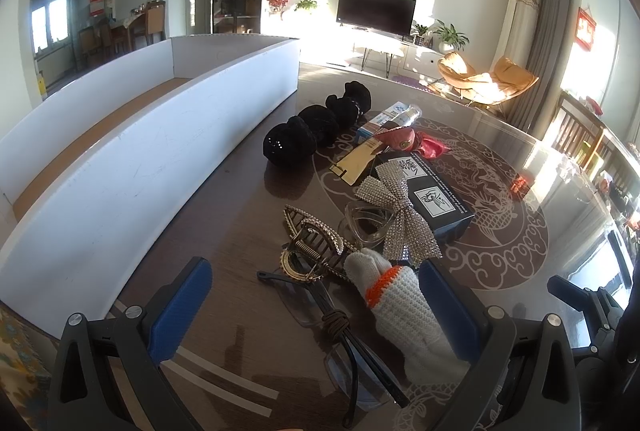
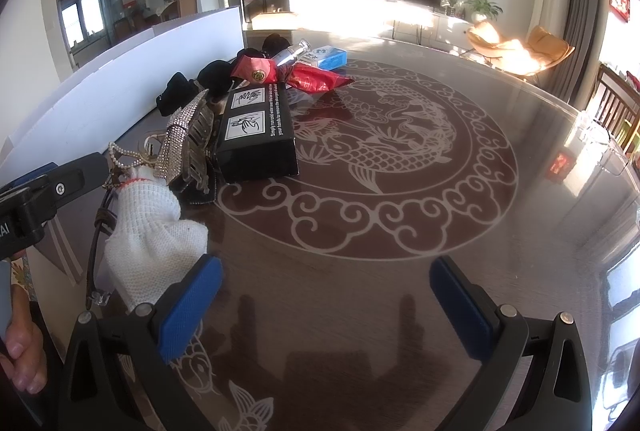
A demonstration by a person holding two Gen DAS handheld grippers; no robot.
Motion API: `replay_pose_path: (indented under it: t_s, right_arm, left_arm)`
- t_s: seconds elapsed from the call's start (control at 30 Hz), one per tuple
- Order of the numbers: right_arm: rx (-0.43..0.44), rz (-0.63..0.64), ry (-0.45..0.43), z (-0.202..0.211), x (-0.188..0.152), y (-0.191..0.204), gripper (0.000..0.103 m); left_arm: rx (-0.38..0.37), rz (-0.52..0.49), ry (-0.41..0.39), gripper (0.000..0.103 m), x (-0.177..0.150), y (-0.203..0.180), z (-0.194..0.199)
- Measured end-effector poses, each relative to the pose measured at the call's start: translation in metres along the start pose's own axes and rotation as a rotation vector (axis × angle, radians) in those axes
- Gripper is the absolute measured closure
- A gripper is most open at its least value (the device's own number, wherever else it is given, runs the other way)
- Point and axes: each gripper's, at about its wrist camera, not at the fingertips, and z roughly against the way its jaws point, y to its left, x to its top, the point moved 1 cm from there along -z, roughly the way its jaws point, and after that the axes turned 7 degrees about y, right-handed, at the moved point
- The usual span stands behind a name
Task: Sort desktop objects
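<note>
- Left gripper spread wide, low over the near end of the clutter; white knit glove and folded glasses sit between its fingers. Looks lined up for a pick, nothing pinched yet.
- Right gripper also spread, empty, over bare table right of the pile, probably parked clear.
- White bin runs along the left, just beside the pile; likely the drop target.
- Left view alone shows the bin's inside and the gold claw clip; right view shows the black box side-on and a hand at near left.
</note>
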Motion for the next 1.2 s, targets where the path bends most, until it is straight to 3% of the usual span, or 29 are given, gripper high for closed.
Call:
replay_pose_path:
  t_s: [1.2]
  right_arm:
    - [0.020,0.041,0.003,-0.002,0.000,0.008,0.000]
  left_arm:
    - [-0.020,0.039,-0.003,0.000,-0.002,0.011,0.002]
